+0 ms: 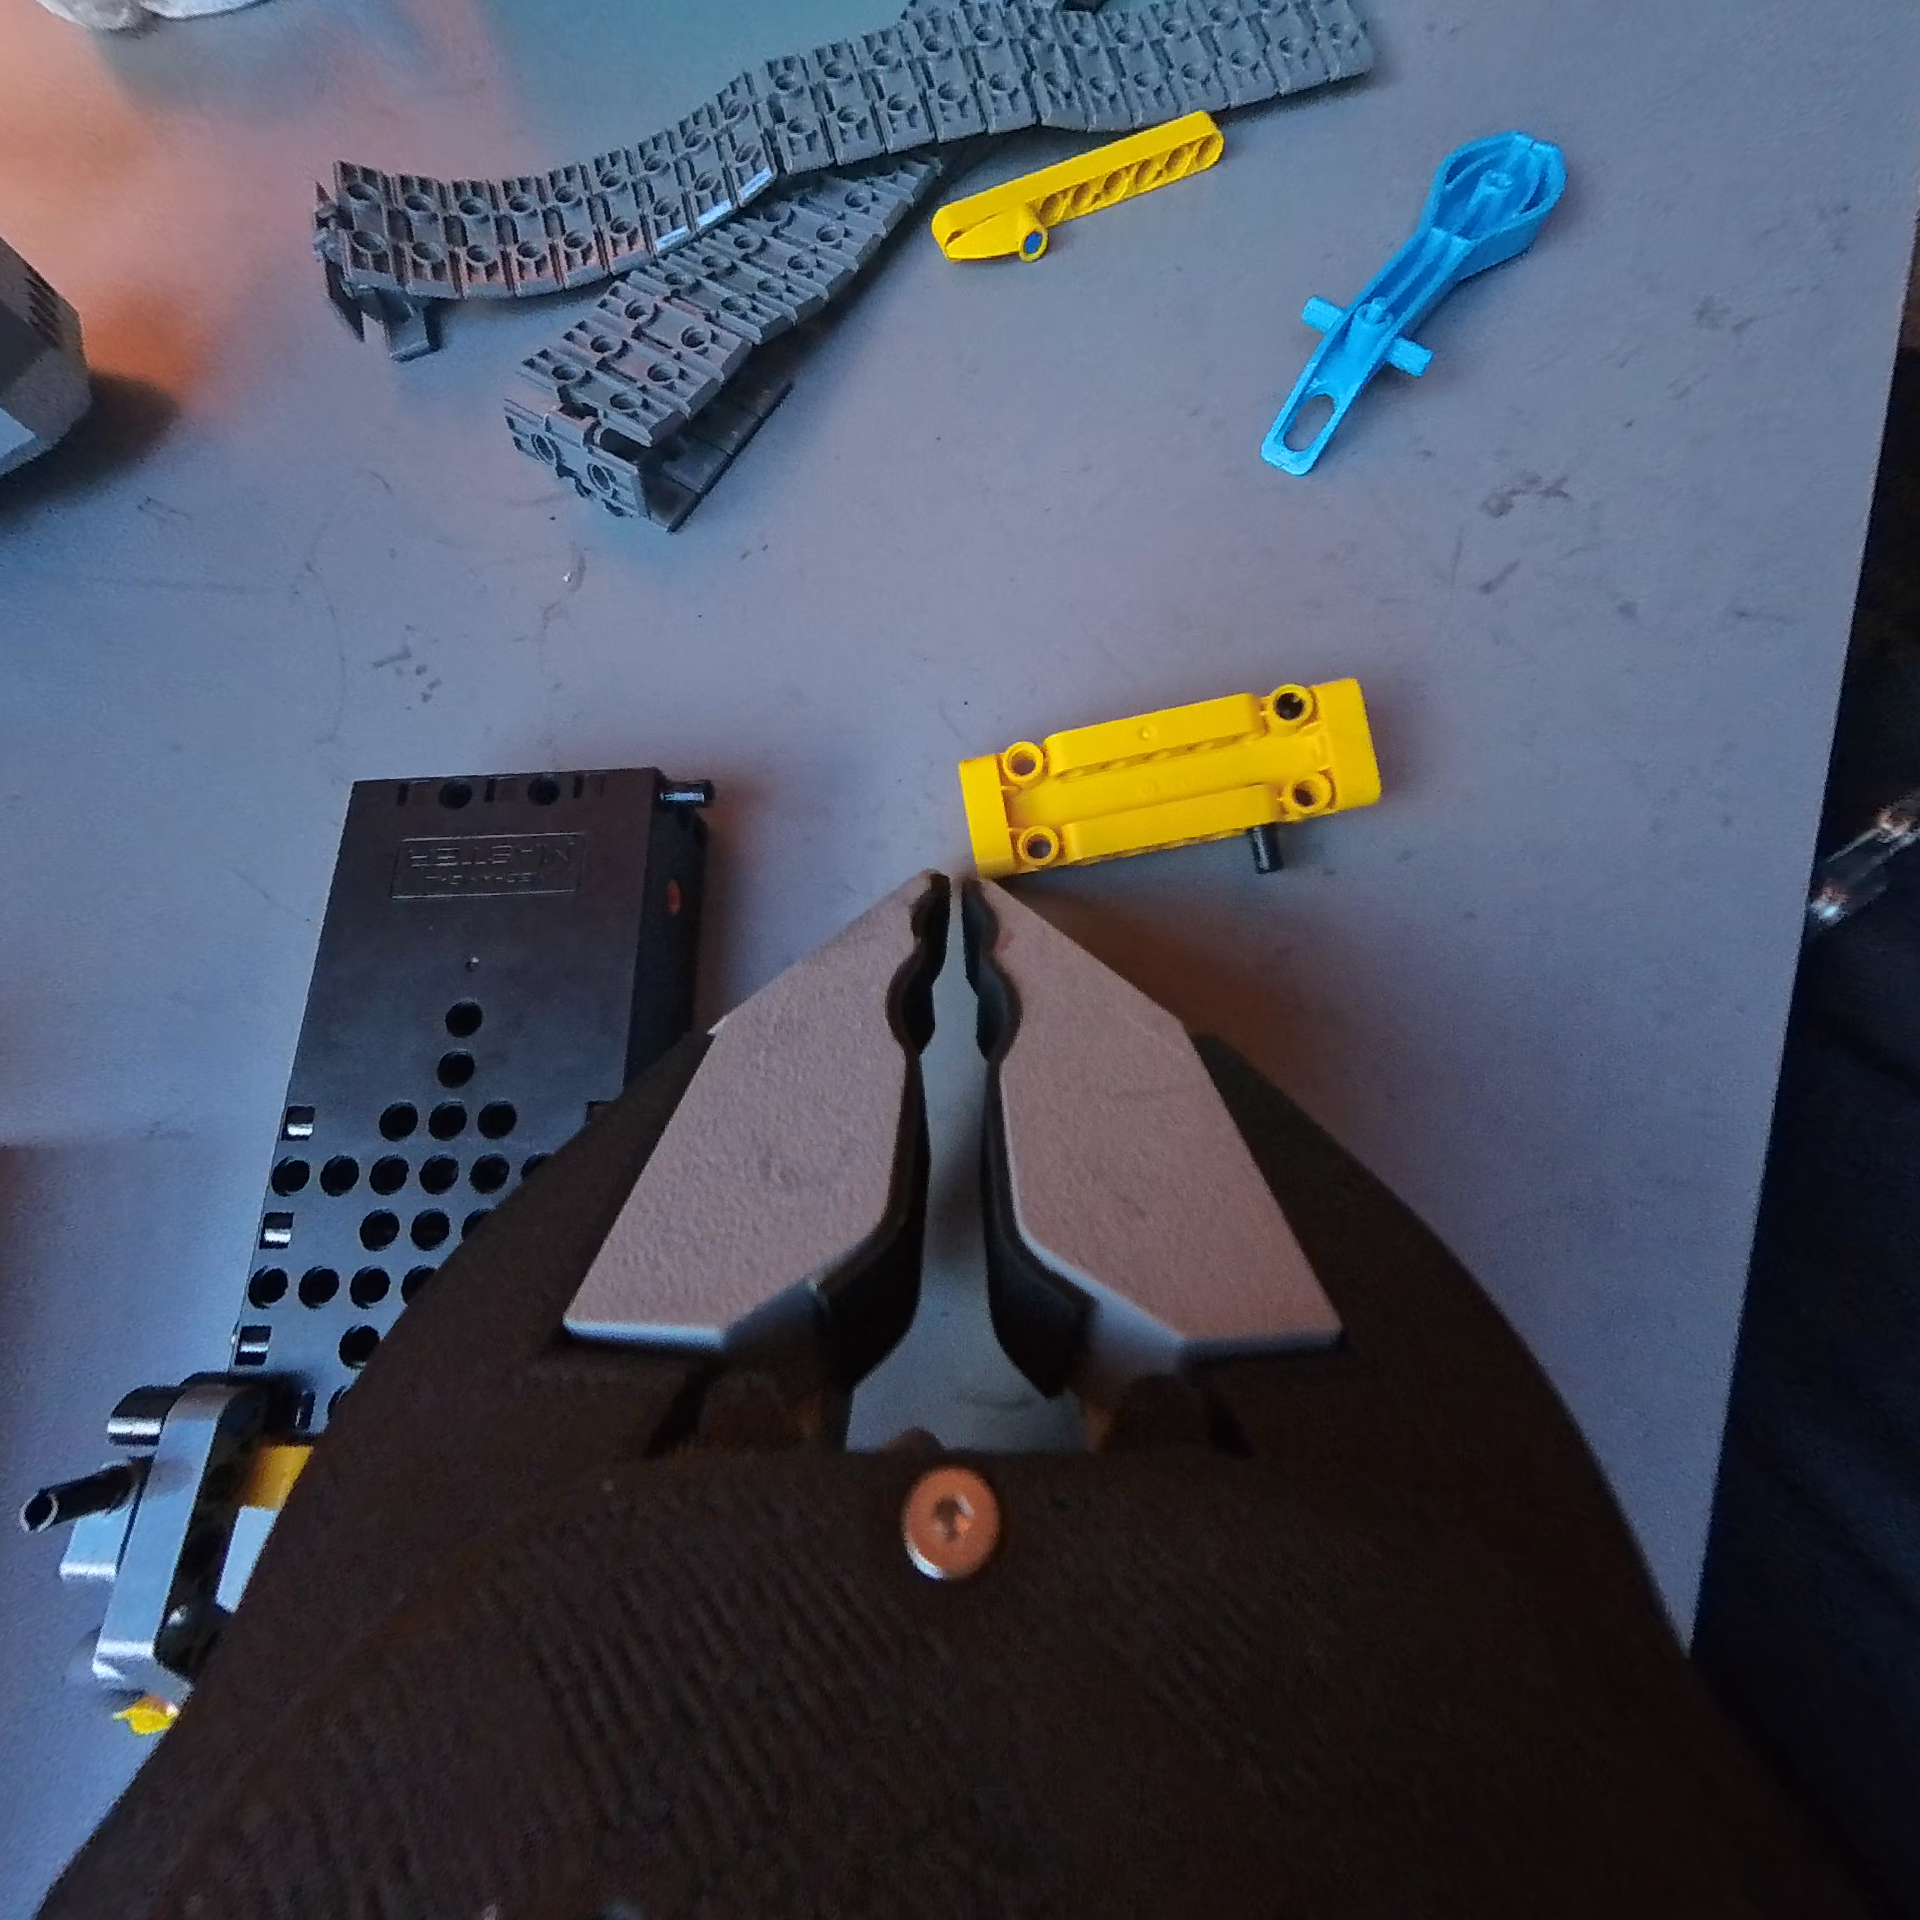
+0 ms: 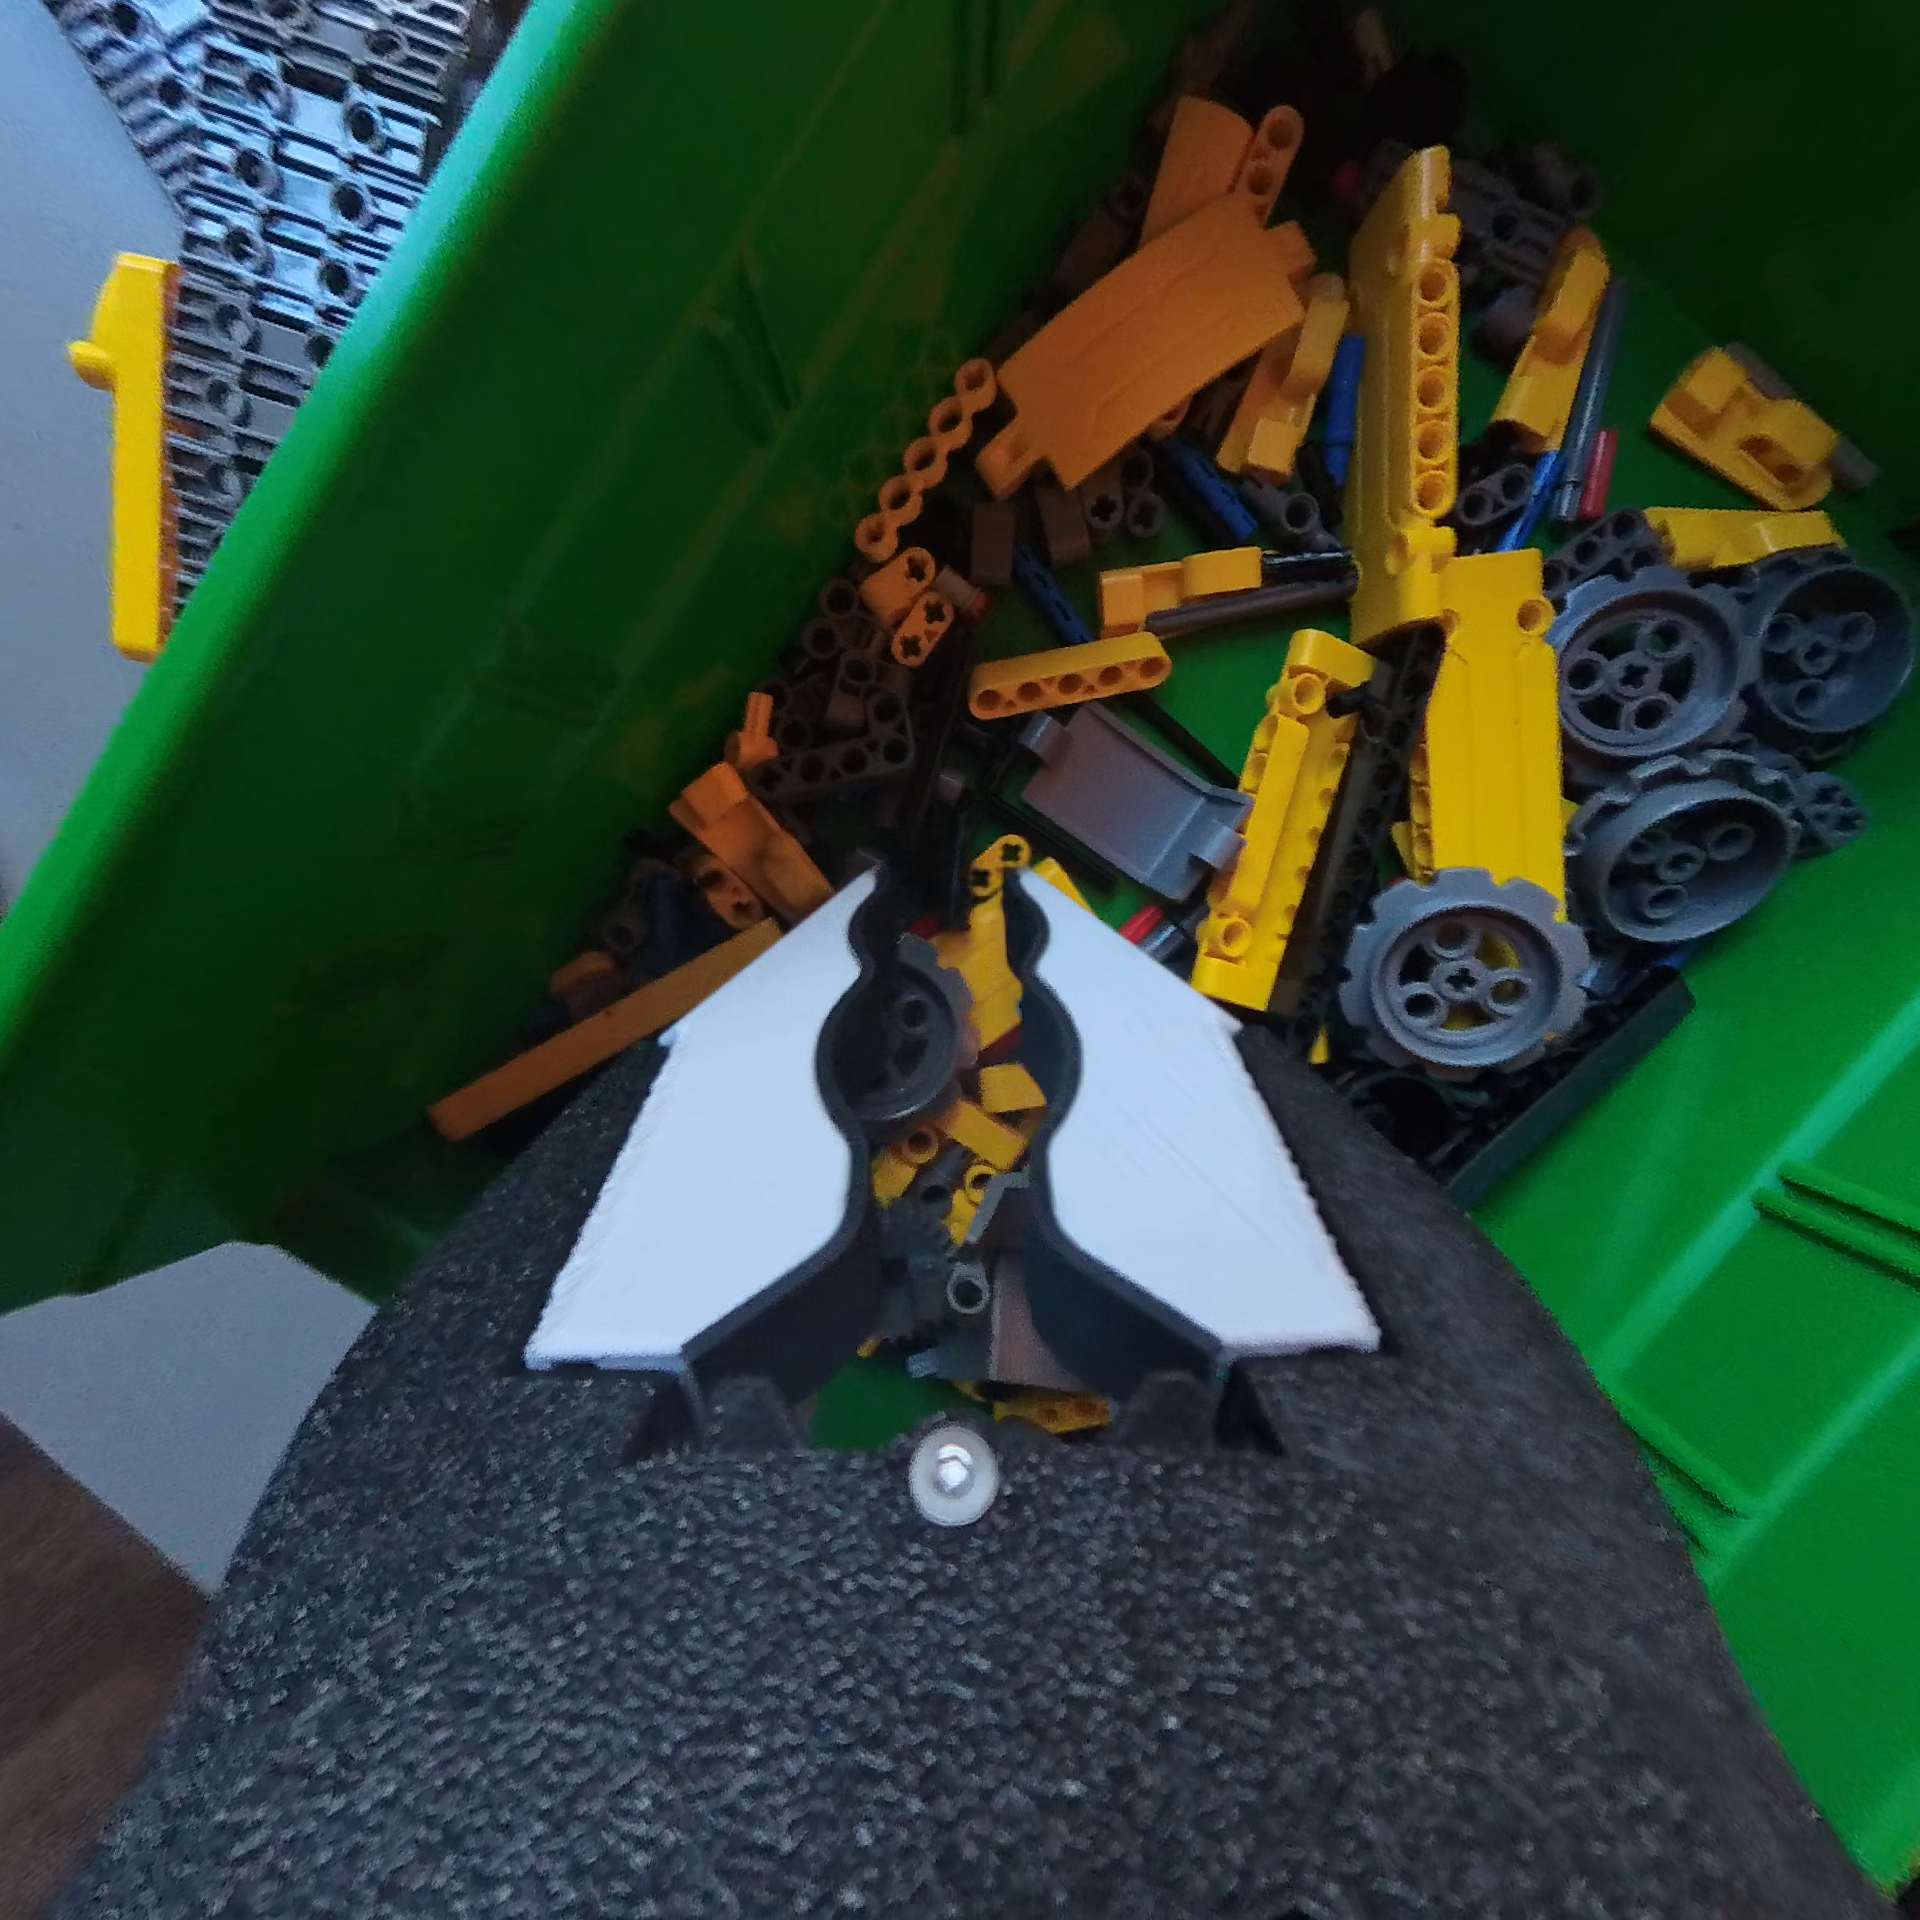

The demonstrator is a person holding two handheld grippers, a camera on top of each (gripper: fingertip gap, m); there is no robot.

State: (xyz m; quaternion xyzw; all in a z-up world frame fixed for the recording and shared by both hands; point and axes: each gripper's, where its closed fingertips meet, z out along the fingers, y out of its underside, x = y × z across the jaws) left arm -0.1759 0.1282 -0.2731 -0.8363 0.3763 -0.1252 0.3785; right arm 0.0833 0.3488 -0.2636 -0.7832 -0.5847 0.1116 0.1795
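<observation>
My left gripper (image 1: 956, 896) is shut and empty, low over the grey table (image 1: 1039, 582). Its tips are just short of the near left corner of a yellow studded brick block (image 1: 1169, 781) with a black pin. A black perforated box (image 1: 468, 1039) lies to its left. My right gripper (image 2: 948, 891) is over a green bin (image 2: 582, 582), jaws a little apart, with nothing gripped between them. Below it is a pile of yellow, orange, black and grey building pieces (image 2: 1299, 644), among them grey toothed wheels (image 2: 1460, 977).
Grey track-link strips (image 1: 790, 177), a yellow beam (image 1: 1075, 187) and a blue tool (image 1: 1403, 301) lie at the far side of the table. The table's right edge (image 1: 1860, 727) is close. A grey and black assembly (image 1: 166, 1507) sits at the near left. The tracks (image 2: 260, 208) and beam (image 2: 140, 457) show outside the bin. The grippers' ends are close to 35 centimeters from one another. My left gripper is the nearer one to the yellow studded brick block (image 1: 1169, 781): about 4 centimeters, against 30 centimeters.
</observation>
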